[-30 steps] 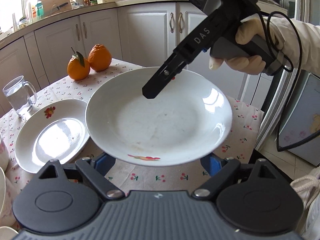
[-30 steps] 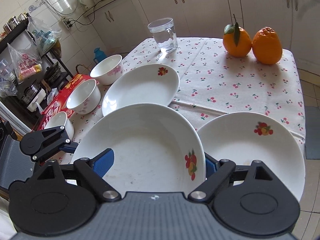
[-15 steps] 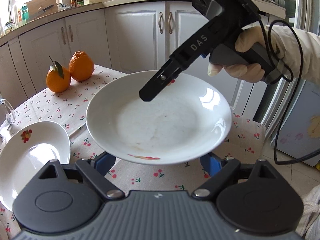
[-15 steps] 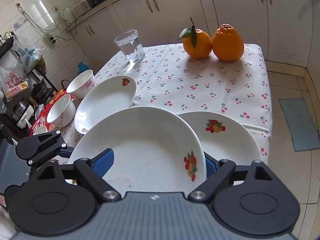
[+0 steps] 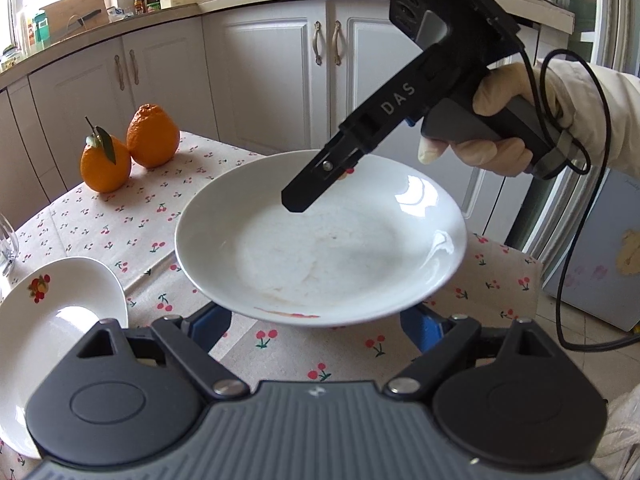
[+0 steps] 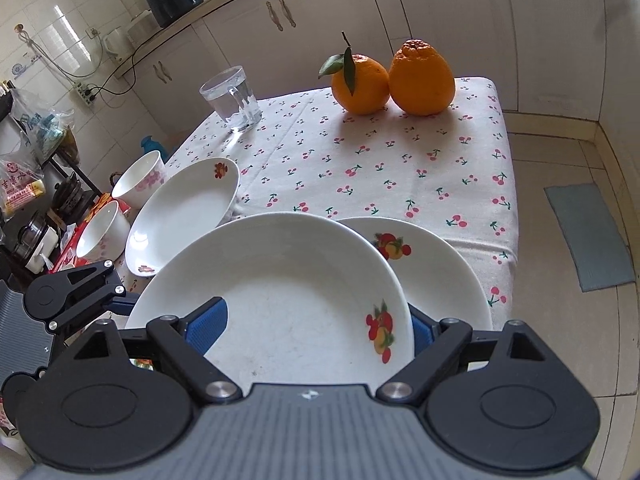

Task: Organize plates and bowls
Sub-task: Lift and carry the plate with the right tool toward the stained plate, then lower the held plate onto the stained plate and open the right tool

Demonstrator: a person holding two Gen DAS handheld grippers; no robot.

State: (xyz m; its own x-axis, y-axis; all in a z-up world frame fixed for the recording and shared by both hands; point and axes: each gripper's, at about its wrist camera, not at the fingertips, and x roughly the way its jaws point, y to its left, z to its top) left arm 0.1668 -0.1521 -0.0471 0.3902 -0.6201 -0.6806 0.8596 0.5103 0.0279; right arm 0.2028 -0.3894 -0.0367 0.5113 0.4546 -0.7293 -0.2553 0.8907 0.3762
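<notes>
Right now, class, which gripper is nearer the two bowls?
Left. The left gripper is at the raised plate's edge, just beside the bowls; the right gripper is at another edge, farther away.

White cabinets line the far wall under a cluttered counter — daylight enters at the upper left. Beige floor tiles carry a grey mat at right; white wall tiles upper left.
</notes>
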